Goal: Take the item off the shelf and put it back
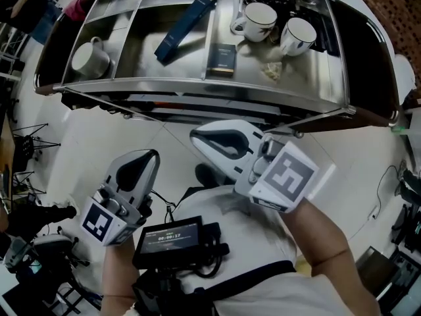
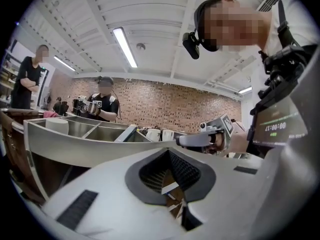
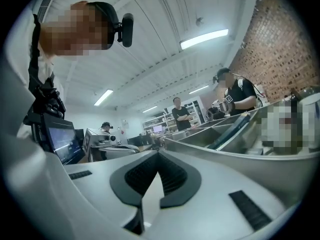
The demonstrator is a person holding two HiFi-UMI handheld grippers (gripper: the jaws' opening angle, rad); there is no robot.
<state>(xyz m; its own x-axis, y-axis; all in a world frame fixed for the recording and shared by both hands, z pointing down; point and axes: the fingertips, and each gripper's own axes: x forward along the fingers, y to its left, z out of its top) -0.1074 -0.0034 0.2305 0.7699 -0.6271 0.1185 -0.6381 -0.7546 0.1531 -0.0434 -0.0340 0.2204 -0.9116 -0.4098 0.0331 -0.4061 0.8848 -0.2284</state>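
The steel shelf (image 1: 197, 87) runs across the top of the head view. In its trays lie a long blue box (image 1: 186, 25), a small dark box (image 1: 222, 59), two white mugs (image 1: 256, 20) (image 1: 296, 35) and another white mug (image 1: 91, 58) at the far left. My left gripper (image 1: 150, 155) is held low by my body, shut and empty. The right gripper (image 1: 197, 135) sits just below the shelf's front edge, its jaws together on nothing. In the left gripper view the jaws (image 2: 167, 149) meet in front of the shelf rim (image 2: 90, 141); the right gripper view shows the same (image 3: 159, 153).
A crumpled paper (image 1: 271, 70) lies by the right mugs. A chest-mounted device with a screen (image 1: 171, 237) hangs below the grippers. Other people stand behind the shelf (image 2: 102, 104) (image 3: 237, 96). Stands and cables crowd the floor at left (image 1: 26, 150).
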